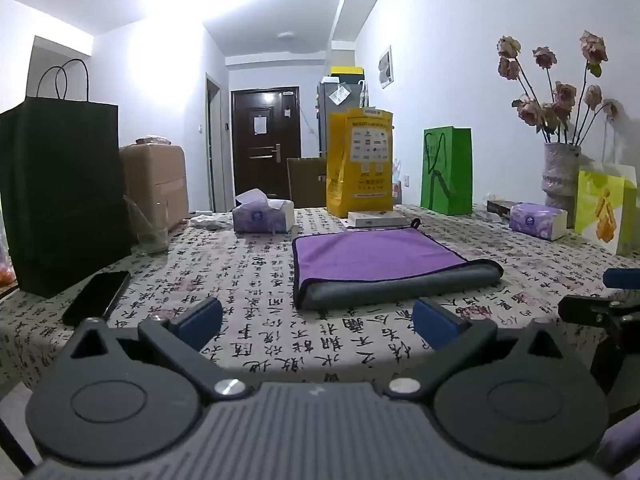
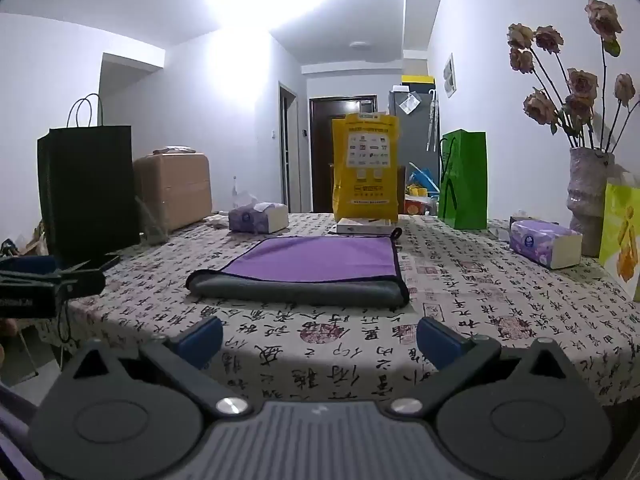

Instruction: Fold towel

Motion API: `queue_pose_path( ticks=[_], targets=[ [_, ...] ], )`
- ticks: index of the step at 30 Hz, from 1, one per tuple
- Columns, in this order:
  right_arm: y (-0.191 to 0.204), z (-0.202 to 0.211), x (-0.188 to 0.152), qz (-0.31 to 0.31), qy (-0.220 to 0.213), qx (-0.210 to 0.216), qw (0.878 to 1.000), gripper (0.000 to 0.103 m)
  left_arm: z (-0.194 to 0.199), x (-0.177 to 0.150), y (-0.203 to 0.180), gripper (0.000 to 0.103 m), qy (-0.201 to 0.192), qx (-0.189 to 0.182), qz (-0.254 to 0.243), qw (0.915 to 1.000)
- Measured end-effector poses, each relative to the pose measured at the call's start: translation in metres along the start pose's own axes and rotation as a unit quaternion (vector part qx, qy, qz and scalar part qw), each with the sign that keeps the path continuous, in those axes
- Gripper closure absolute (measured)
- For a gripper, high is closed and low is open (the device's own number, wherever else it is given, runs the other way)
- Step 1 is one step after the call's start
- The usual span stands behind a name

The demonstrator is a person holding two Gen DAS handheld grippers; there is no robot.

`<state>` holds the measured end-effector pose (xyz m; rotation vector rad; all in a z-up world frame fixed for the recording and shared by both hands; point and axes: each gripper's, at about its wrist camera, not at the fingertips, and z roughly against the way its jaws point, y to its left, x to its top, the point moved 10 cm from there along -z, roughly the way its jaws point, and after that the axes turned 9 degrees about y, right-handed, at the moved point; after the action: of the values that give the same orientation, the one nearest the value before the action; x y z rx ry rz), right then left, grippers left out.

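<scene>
A purple towel (image 1: 372, 254) with a grey underside lies folded on the patterned tablecloth (image 1: 248, 280), its grey fold toward me. It also shows in the right wrist view (image 2: 316, 258). My left gripper (image 1: 318, 320) is open and empty, held above the table's near edge short of the towel. My right gripper (image 2: 320, 340) is open and empty, also short of the towel. The right gripper shows at the right edge of the left wrist view (image 1: 600, 304). The left gripper shows at the left edge of the right wrist view (image 2: 44, 284).
A black phone (image 1: 98, 296), a black paper bag (image 1: 64, 196) and a glass (image 1: 150, 224) stand left. Tissue packs (image 1: 262, 216) (image 2: 546, 242), a yellow bag (image 2: 366, 168), a green bag (image 2: 464, 180), a white box (image 2: 364, 225) and a vase of flowers (image 2: 586, 200) line the back and right.
</scene>
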<state>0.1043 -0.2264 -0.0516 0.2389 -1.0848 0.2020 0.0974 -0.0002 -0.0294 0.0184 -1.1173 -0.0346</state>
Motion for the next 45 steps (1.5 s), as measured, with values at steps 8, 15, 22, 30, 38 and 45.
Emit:
queue_pose_path(
  ticks=[8, 15, 22, 30, 38, 45],
  targets=[
    [0.002, 0.0009, 0.0021, 0.012, -0.004, 0.001, 1.0, 0.0, -0.0023, 0.0021, -0.0049, 0.0, -0.007, -0.004, -0.015, 0.9999],
    [0.0056, 0.0008, 0.0041, 0.023, -0.012, -0.002, 1.0, 0.0, 0.0053, 0.0008, -0.006, 0.0, -0.012, -0.015, -0.015, 0.9997],
    [0.0051, 0.0011, 0.0035, 0.021, -0.011, -0.002, 1.0, 0.0, 0.0042, -0.0006, -0.0058, 0.0, -0.007, -0.021, -0.013, 0.9997],
    [0.0066, -0.0024, 0.0027, 0.019, -0.005, 0.003, 1.0, 0.0, 0.003, -0.0014, -0.0031, 0.0, -0.005, -0.013, -0.012, 0.9998],
    [0.0062, -0.0024, 0.0014, 0.019, -0.003, 0.0, 1.0, 0.0, 0.0013, -0.0021, -0.0014, 0.0, -0.003, -0.012, -0.011, 0.9999],
    [0.0057, -0.0024, 0.0015, 0.018, -0.002, -0.001, 1.0, 0.0, 0.0007, -0.0023, -0.0016, 0.0, -0.003, -0.011, -0.013, 0.9999]
  ],
)
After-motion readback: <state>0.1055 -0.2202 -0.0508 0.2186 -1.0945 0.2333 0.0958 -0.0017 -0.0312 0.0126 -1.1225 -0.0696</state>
